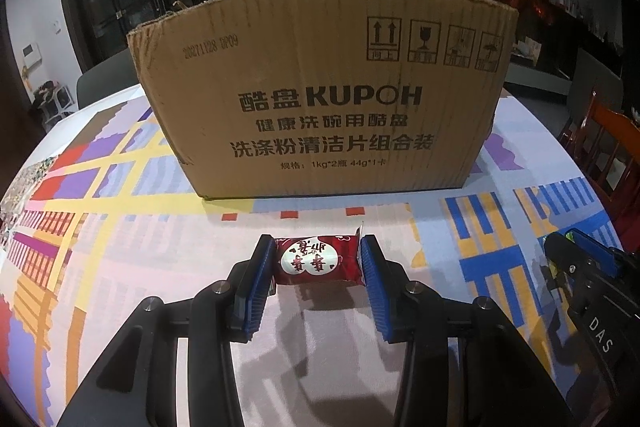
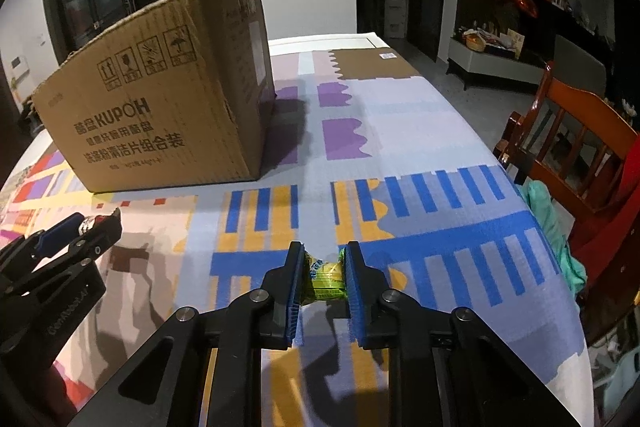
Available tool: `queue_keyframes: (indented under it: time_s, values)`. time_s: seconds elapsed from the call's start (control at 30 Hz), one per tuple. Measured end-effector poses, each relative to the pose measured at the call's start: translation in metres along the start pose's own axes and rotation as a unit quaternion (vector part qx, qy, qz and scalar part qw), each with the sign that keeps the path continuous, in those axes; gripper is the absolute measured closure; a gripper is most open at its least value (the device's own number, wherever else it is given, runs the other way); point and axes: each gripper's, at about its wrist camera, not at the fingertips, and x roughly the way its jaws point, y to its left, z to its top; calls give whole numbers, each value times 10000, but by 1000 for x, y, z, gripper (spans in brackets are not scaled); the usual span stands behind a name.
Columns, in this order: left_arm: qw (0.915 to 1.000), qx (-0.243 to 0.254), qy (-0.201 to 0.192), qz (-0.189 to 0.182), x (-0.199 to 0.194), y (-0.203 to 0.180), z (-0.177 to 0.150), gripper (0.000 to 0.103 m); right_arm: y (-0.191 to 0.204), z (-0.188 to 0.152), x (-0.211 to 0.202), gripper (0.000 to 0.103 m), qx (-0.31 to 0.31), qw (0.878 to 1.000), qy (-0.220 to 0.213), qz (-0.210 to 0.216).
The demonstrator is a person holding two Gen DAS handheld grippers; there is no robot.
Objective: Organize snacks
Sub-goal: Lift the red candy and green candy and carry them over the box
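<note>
The left gripper has its jaws clamped on a red snack packet with a pale round label, both blue pads pressing the packet's ends so that it sits crosswise between them, lifted just clear of the tabletop, where its shadow falls beneath it. At twelve o'clock from that packet, near but apart, stands the open cardboard box, printed with KUPOH and handling symbols, upright on the patterned cloth. The right gripper has its jaws drawn narrow onto a green-and-yellow wrapped sweet, squeezed between the blue pads above the blue and orange stripes of the cloth. From this sweet the box lies at about ten o'clock, well apart. In the left wrist view the right gripper shows at three o'clock near the picture's edge; in the right wrist view the left gripper shows at nine o'clock with the red packet just visible in it. A wooden chair stands beside the tabletop's edge at two o'clock.
</note>
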Motion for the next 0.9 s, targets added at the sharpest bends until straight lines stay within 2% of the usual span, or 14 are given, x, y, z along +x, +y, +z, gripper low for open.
queue_keyframes:
  time_s: [0.9]
  values:
    - [9996,-115,-242,61,-25,15,14,60,18,27,-26,82,-171,9989,-378,196]
